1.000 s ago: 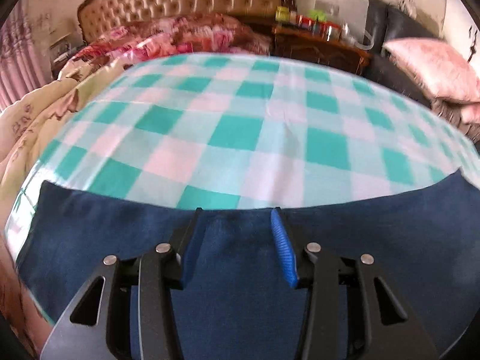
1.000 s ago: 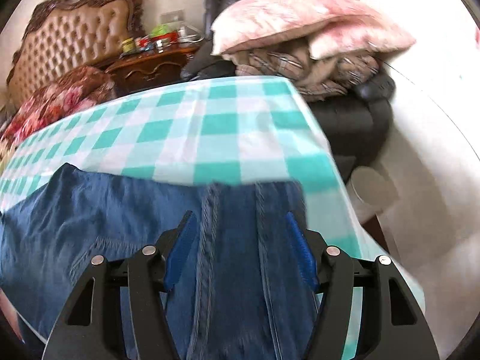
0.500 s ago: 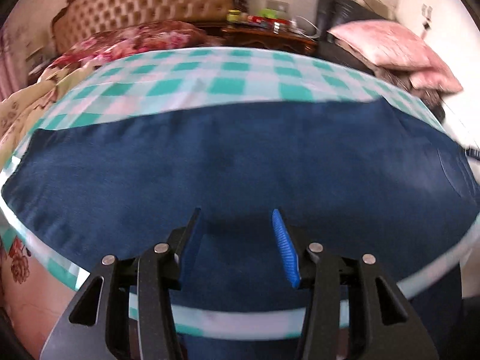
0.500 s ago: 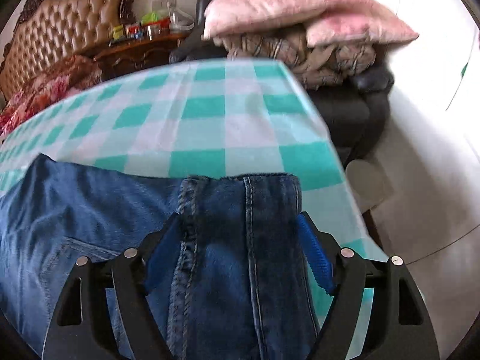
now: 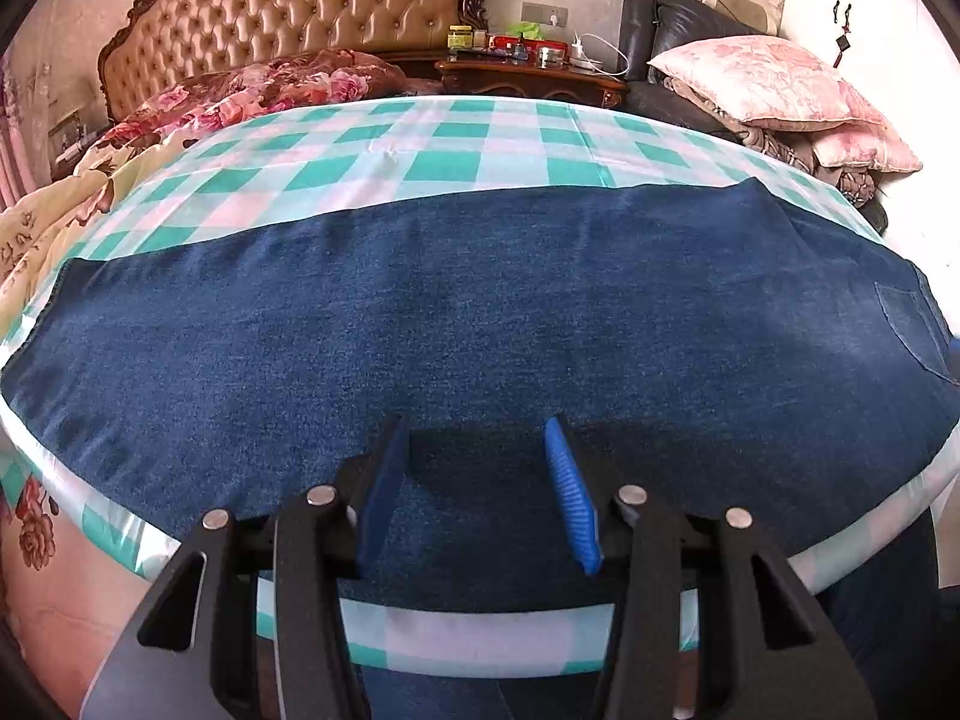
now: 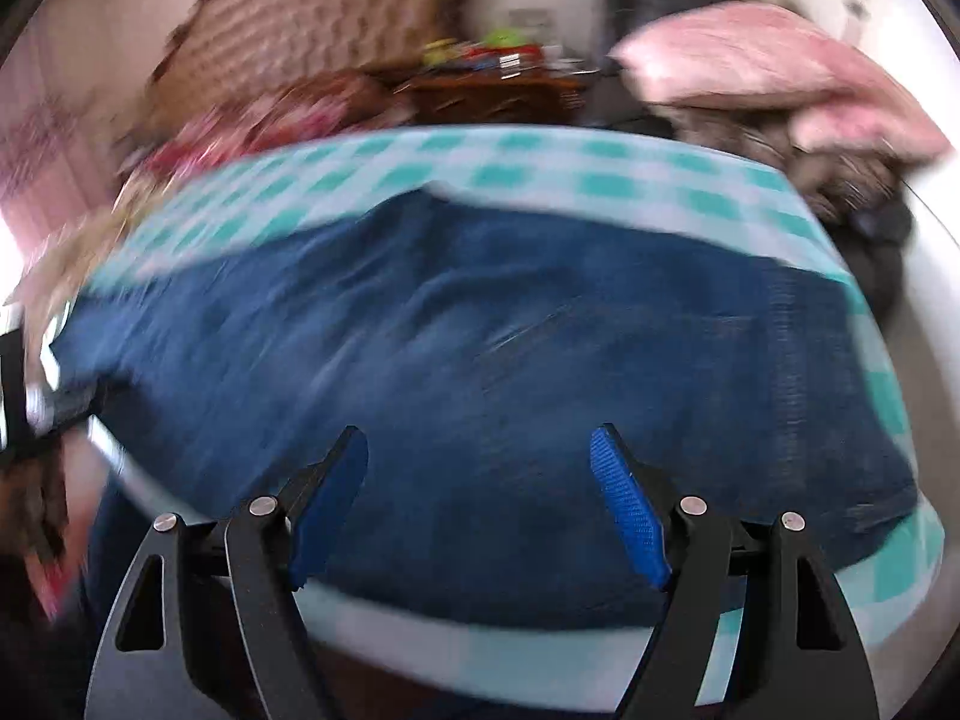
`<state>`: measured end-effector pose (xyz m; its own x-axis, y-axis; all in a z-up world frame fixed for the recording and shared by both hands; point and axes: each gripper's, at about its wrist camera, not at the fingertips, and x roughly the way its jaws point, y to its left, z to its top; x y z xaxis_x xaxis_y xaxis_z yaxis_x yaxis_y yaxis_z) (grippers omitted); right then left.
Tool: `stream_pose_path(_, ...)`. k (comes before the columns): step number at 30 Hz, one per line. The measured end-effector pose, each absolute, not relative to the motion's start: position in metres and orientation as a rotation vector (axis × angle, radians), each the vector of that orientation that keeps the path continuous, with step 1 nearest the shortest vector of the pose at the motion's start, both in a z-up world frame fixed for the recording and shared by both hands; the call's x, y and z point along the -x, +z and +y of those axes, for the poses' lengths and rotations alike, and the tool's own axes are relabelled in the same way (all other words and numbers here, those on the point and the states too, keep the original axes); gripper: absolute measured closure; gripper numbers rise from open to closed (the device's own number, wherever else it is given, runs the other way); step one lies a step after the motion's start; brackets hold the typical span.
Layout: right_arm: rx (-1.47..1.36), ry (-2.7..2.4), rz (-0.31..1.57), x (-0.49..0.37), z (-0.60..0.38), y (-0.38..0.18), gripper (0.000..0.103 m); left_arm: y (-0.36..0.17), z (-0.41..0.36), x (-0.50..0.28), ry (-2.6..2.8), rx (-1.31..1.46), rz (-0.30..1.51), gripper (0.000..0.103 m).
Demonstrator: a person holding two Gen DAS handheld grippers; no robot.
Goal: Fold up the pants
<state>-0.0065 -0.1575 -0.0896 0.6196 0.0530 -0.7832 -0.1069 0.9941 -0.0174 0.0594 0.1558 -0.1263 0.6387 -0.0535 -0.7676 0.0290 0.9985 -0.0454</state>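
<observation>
**Pants flat across checked sheet, both grippers above near edge**

Dark blue denim pants point(image 5: 480, 312) spread lengthwise across the green-and-white checked sheet point(image 5: 420, 162), near edge close to the sheet's front border, a stitched pocket point(image 5: 906, 324) towards the right end. Left gripper point(image 5: 474, 480) over the near edge of the pants, jaws partly spread, nothing pinched between the blue pads. Right gripper point(image 6: 480, 498) likewise over the pants point(image 6: 480, 360), view badly blurred; jaws just opened wider, now broadly spread, cloth beneath but not gripped. Behind the sheet: tufted headboard point(image 5: 300, 6), flowered quilt point(image 5: 252, 90), cluttered nightstand point(image 5: 528, 69), pink pillows point(image 5: 774, 78) stacked at right.
</observation>
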Motion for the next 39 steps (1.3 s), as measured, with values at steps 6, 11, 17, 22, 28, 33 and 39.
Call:
stream_pose_path(6,0.062,0.038,0.992,0.009,-0.154,-0.114,0.029,-0.126,0.182,-0.055,0.017,0.058,0.880,0.055)
stream_pose_path(11,0.059,0.018,0.996,0.007,-0.152,-0.107,0.029,-0.125,0.213,-0.051,0.087,0.098,0.875,0.055)
stream_pose_path(17,0.081,0.176,0.927,0.001,-0.106,-0.083,0.029,-0.125,0.237,-0.047,0.124,0.134,0.866,0.055)
stream_pose_path(22,0.082,0.336,0.927,-0.015,-0.042,-0.080,0.028,-0.125,0.255,-0.047,0.156,0.156,0.862,0.055)
stream_pose_path(28,0.141,0.438,0.947,-0.041,0.032,-0.091,0.025,-0.120,0.279,-0.053,0.210,0.193,0.849,0.055)
stream_pose_path(33,0.145,0.431,0.997,-0.060,0.059,-0.111,0.025,-0.100,0.253,-0.084,0.038,0.118,0.813,0.045)
stream_pose_path(39,0.211,0.417,0.999,-0.058,0.070,-0.123,0.020,-0.103,0.204,-0.125,-0.198,-0.031,0.870,0.039)
